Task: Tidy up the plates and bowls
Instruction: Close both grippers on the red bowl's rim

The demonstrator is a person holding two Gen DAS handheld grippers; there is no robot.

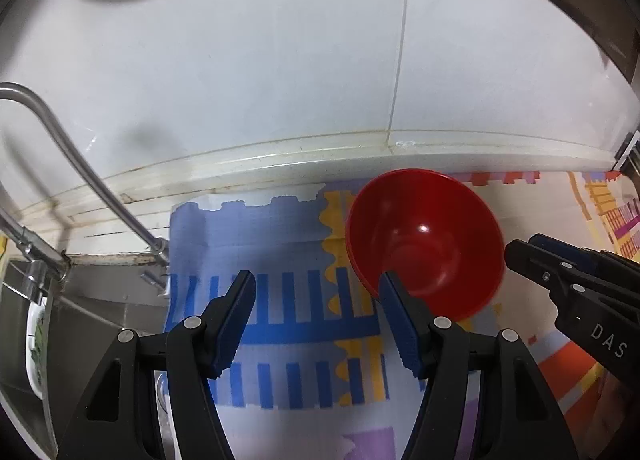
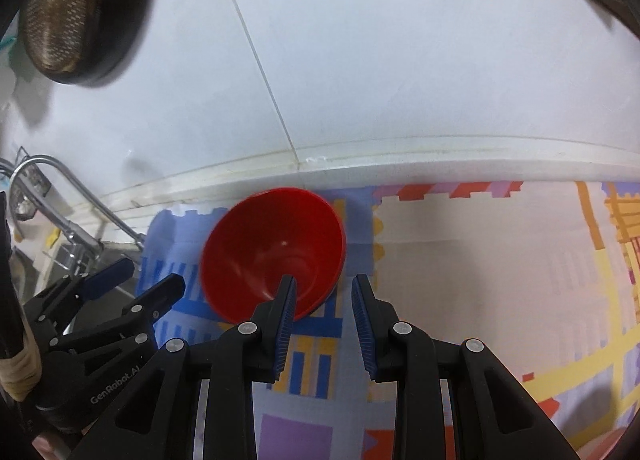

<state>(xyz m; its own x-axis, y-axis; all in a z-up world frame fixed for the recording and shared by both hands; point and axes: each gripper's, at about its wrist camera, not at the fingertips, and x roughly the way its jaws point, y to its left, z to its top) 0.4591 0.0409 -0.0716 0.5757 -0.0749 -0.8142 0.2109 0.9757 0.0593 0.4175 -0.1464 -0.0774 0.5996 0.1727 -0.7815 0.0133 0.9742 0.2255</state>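
Note:
A red bowl (image 1: 424, 240) stands upright on the patterned mat (image 1: 280, 244) near the back wall; it also shows in the right wrist view (image 2: 272, 248). My left gripper (image 1: 316, 282) is open and empty, its right finger just in front of the bowl's near left rim. My right gripper (image 2: 324, 286) is open and empty, its left finger over the bowl's near rim. Each gripper shows in the other's view: the right one (image 1: 520, 250) beside the bowl's right side, the left one (image 2: 154, 274) to the bowl's left.
A sink (image 1: 80, 312) with a metal faucet (image 1: 60, 132) lies left of the mat, with a patterned dish (image 1: 36, 344) in it. A black pan (image 2: 76, 8) hangs on the white tiled wall (image 1: 280, 60). The mat stretches right (image 2: 500, 260).

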